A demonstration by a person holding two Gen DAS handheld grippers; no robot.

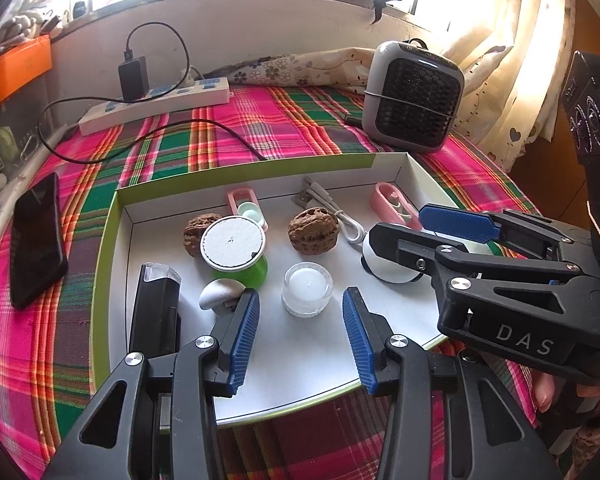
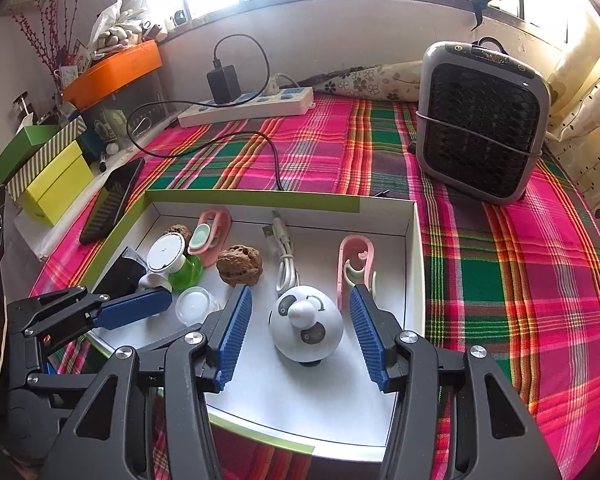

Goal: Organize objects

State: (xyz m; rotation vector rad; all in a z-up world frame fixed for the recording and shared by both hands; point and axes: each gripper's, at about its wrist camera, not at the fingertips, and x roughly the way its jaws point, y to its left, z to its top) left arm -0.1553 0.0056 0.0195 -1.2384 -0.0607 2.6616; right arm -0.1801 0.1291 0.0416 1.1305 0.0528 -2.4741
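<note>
The right gripper (image 2: 298, 334) is hovering with its blue pads spread wide on either side of the panda-faced ball toy (image 2: 306, 328), which is sitting in the near right part of the shallow white box (image 2: 418, 264), inside the green-edged rim. The toy is lying straight ahead of this gripper, between the pads but touching neither as far as the right wrist view is showing. Being round, with only a small white nose knob pointing up and toward the camera, it is offering no long axis to line up with, so the pads can probably close from left and right as they are standing.

The left gripper (image 1: 300, 338) is also standing open, holding nothing, and is facing the small glass candle (image 1: 307, 289) in the near middle of the box, just ahead of its pads. The toy is lying well to the right of it, partly hidden behind the right gripper, so the right hand is looking like the nearer one for the toy
</note>
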